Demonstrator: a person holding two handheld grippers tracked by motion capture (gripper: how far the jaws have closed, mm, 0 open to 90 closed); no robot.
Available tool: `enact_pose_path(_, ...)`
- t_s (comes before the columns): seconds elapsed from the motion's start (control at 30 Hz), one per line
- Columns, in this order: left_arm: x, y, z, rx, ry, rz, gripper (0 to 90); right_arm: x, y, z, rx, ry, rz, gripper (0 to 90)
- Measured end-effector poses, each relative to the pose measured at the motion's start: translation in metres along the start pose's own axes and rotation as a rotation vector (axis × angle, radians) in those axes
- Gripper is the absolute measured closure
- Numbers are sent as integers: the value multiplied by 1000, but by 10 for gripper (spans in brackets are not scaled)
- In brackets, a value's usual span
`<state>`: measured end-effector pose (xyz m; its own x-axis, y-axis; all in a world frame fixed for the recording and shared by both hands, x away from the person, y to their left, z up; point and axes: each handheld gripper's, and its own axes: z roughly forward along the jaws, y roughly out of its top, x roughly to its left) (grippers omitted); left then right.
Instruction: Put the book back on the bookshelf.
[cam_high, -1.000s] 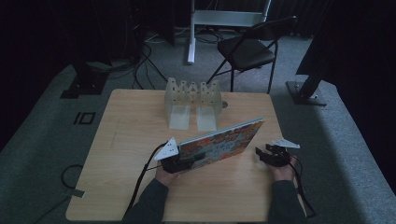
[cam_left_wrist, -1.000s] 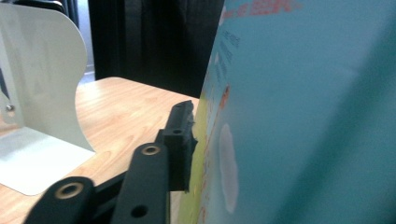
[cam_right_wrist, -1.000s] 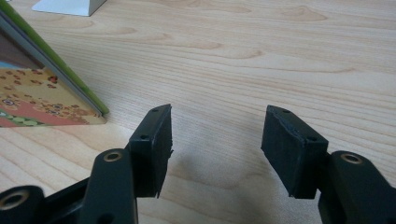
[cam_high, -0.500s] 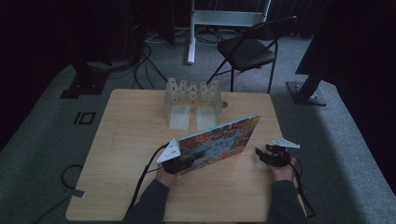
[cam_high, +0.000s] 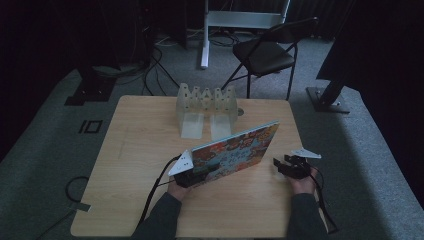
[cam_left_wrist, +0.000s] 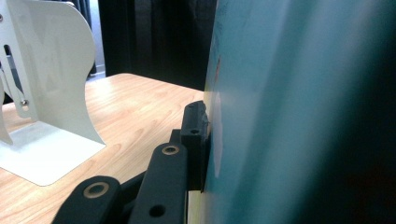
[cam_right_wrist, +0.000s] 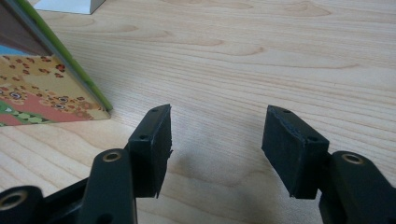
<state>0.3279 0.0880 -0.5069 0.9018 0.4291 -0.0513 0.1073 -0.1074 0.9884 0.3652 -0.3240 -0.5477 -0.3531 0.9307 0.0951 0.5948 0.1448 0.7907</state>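
The left gripper (cam_high: 192, 175) has just closed its jaws on the book (cam_high: 235, 152), holding it tilted on edge on the table (cam_high: 140, 150). The right gripper (cam_right_wrist: 215, 140) rests empty, jaws apart, just beside the book's corner.

Dark grey sleeves; each black hand-held gripper (cam_high: 291, 167) carries a pale three-cornered plate, a trailing black cable and brass-ringed screw holes.
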Motion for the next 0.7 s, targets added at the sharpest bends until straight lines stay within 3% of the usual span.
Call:
enact_pose_path(0.1, -2, 1, 1, 1, 18, 22, 797, 0, 0, 0, 1, 1, 0, 420)
enact_pose_path(0.17, -3, 1, 1, 3, 27, 11, 805, 0, 0, 0, 1, 2, 1, 420)
enact_pose_path(0.7, -7, 8, 3, 25, 31, 23, 809, 0, 0, 1, 19, 8, 2, 403)
